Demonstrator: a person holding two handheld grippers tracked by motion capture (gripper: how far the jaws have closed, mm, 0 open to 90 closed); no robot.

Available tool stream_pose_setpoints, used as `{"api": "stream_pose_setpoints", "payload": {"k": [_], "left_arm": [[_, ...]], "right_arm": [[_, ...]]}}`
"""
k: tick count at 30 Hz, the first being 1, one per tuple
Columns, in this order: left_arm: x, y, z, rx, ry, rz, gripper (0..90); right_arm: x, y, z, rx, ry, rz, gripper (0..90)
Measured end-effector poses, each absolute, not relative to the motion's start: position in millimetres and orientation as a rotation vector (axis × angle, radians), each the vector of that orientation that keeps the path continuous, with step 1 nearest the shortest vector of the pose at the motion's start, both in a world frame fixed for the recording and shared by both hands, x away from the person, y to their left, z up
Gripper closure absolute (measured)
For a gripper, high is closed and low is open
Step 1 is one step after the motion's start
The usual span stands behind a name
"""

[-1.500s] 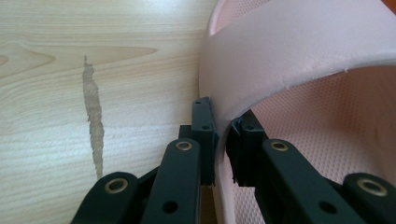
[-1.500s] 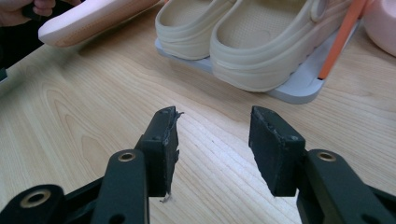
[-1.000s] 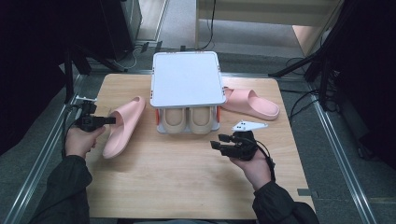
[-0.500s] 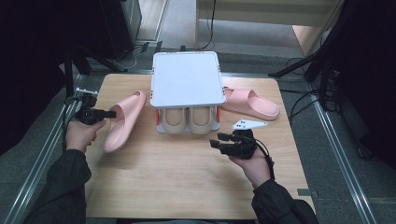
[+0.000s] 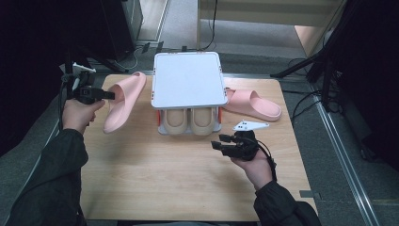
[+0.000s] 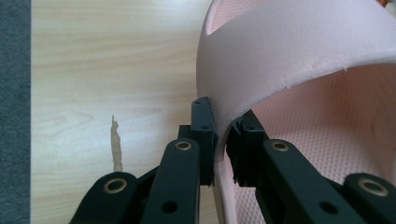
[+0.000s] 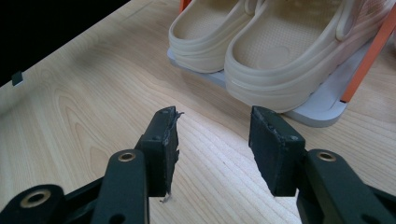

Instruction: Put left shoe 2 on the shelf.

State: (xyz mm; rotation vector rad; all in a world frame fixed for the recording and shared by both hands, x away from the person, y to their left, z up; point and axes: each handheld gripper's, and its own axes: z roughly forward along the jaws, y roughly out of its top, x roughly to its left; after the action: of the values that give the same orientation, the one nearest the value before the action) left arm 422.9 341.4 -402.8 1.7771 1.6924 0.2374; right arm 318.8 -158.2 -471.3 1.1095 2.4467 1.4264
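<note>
Pink slipper and shoe rack on the desk, seen as I work. My left claw (image 5: 109, 94) is clenched on the strap edge of the pink slipper (image 5: 123, 100), which hangs tilted to the left of the shoe rack (image 5: 188, 79), its heel end low toward the desk (image 5: 155, 179); in the left gripper view my pads (image 6: 208, 140) pinch only the thin rim of the strap (image 6: 289, 51). My right claw (image 5: 220, 142) is released and carries nothing, poised just in front of the rack's lower shelf. The second pink slipper (image 5: 254, 104) lies flat on the desk against the rack's right side. The rack holds one pair of beige clogs (image 5: 189, 119) side by side on its lower shelf, toes toward me; its white top shelf is bare. Risks, as I judge them: the grip sits on a narrow, soft edge, so the slipper may swing or slide out if I move quickly; a drooping heel could catch the rack's rim as I carry it across; and a slipper set too near the top shelf's edge could tip off.
</note>
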Motion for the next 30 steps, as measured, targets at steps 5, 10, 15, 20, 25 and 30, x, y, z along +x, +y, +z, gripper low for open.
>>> {"api": "stream_pose_setpoints", "payload": {"k": [5,10,15,20,25,30], "left_arm": [[435,334,-376,1.772,1.684,0.266,81.1],[446,319,-351,1.763,1.647,0.261,80.5],[456,299,-333,1.777,1.616,0.259,80.3],[467,279,-322,1.782,1.612,0.258,79.1],[477,255,-311,1.817,1.578,0.26,78.8],[487,236,-309,1.841,1.556,0.259,78.3]], "right_arm": [[319,-158,-471,1.114,2.446,1.432,53.0],[320,-158,-472,1.113,2.451,1.426,53.0],[319,-157,-472,1.108,2.452,1.426,53.0],[318,-158,-471,1.105,2.452,1.421,53.0],[318,-158,-471,1.086,2.448,1.414,53.0],[318,-160,-471,1.092,2.438,1.422,53.0]]}}
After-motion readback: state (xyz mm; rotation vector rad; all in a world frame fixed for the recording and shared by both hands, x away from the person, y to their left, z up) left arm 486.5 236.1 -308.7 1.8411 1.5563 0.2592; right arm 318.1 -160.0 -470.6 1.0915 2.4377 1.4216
